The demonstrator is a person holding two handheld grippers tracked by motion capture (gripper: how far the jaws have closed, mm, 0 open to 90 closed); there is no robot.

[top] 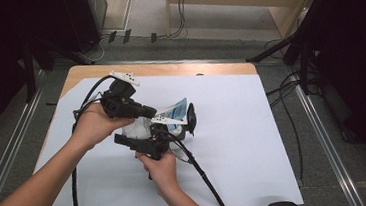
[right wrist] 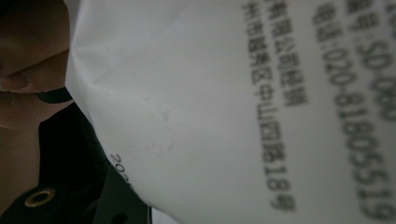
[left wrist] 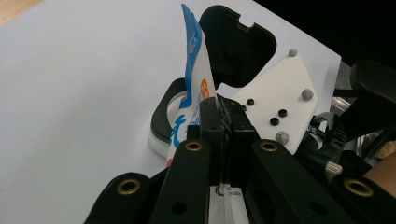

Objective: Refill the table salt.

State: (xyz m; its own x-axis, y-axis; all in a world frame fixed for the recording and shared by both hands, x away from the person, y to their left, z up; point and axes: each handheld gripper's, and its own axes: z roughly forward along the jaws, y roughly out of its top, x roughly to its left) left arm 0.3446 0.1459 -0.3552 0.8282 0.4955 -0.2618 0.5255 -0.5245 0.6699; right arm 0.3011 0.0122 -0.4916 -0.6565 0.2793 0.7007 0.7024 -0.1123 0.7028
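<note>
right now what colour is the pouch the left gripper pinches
White with a blue edge and an orange spot: the pouch, seen best in the left gripper view, clamped by the left gripper.

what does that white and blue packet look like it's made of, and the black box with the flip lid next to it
The packet looks like thin, flexible plastic film: it creases softly, has a slight sheen and carries printed text. It might be coated paper. The left gripper pinches its edge. The black box with the open lid looks like moulded matte plastic, with rounded corners and a white rim.

The white pouch shows blurred print, its edges cut off, hiding the right claw's tips.
</note>
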